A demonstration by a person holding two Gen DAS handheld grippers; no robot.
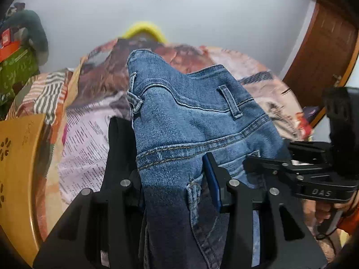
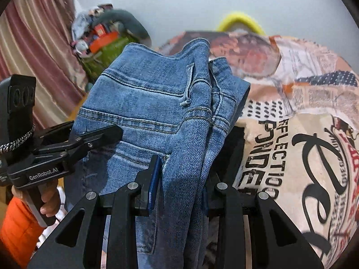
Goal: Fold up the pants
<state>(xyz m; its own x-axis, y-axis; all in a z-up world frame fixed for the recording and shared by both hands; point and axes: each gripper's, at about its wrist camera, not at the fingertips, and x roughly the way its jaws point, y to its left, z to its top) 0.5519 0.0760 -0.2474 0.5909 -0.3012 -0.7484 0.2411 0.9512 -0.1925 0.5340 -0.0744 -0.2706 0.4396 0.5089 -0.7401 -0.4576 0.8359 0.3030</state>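
I read "GenRobot.AI" on my left gripper (image 2: 96, 139) at nine o'clock, "DAS" on my right gripper (image 1: 253, 163) at three o'clock, "REFLECTION" on the bedsheet (image 2: 280, 157).

I see the blue denim pants (image 1: 193, 121) held up off the printed bedspread, waistband end uppermost, belt loops and yoke seams facing me, fabric bunched and doubled over, legs hanging below.
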